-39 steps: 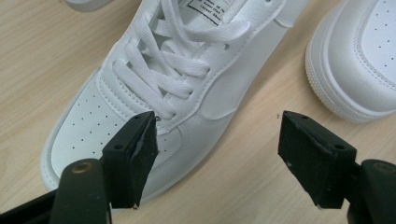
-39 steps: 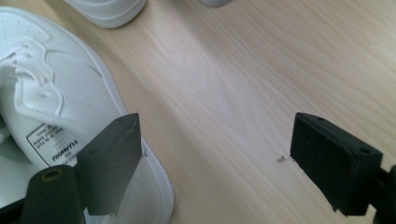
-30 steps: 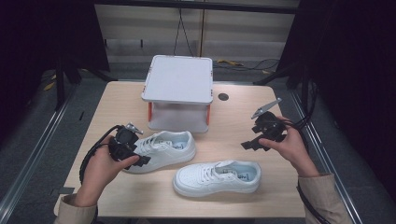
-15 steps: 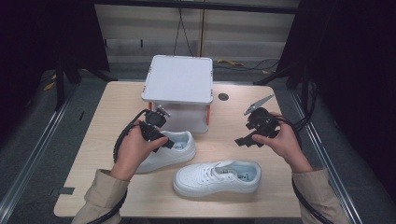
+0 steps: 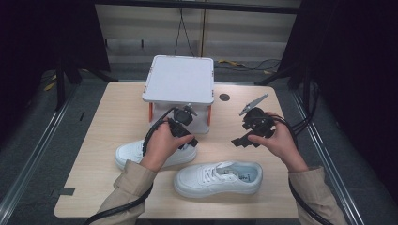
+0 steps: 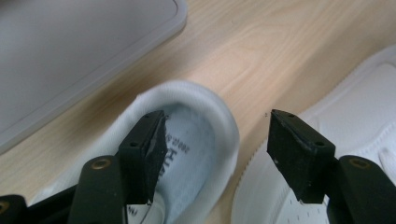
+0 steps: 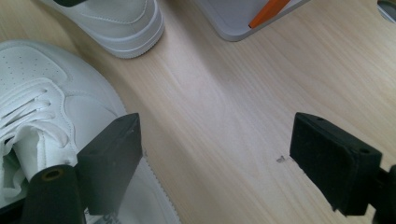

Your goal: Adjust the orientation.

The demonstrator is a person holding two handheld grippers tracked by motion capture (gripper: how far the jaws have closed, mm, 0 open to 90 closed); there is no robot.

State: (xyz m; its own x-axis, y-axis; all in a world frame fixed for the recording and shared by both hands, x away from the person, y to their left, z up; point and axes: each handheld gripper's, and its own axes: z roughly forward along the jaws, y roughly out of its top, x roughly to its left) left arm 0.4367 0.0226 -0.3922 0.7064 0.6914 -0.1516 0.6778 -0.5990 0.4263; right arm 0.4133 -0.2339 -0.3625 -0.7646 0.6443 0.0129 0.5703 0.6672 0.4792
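- My left gripper (image 6: 212, 154) has its two black, blocky jaws spread wide; nothing is clamped between them.
- In the left gripper view, one jaw sits inside the heel opening of the rear white sneaker (image 6: 196, 140). The padded, rounded collar of that shoe lies between the two jaws. I cannot tell whether the inner jaw touches the lining.
- The insole under that jaw carries dark printed characters, partly covered by the jaw and too blurred for me to read.
- The other jaw of the left gripper hangs over the perforated toe of the front white sneaker (image 6: 327, 140), which is cut off at the frame edge.
- Beyond the jaws lies the wooden table (image 6: 261, 56), pale with visible grain, and the smooth grey lid with rounded rim of the storage box (image 6: 70, 56).
- My right gripper (image 7: 215, 158) also has its jaws well apart and empty, above bare table.
- Beside its left jaw I see the front sneaker: smooth leather-like panels, flat white laces, a stitched sole edge. Its heel is hidden below the jaw.
- Ahead of the right jaws, the rear sneaker's end and the box's orange latch (image 7: 268, 11) are cropped by the top edge.
- In the high view, my left hand (image 5: 162, 145) covers the heel of the rear sneaker; my right hand (image 5: 277, 140) holds its gripper above the table, beside the box.
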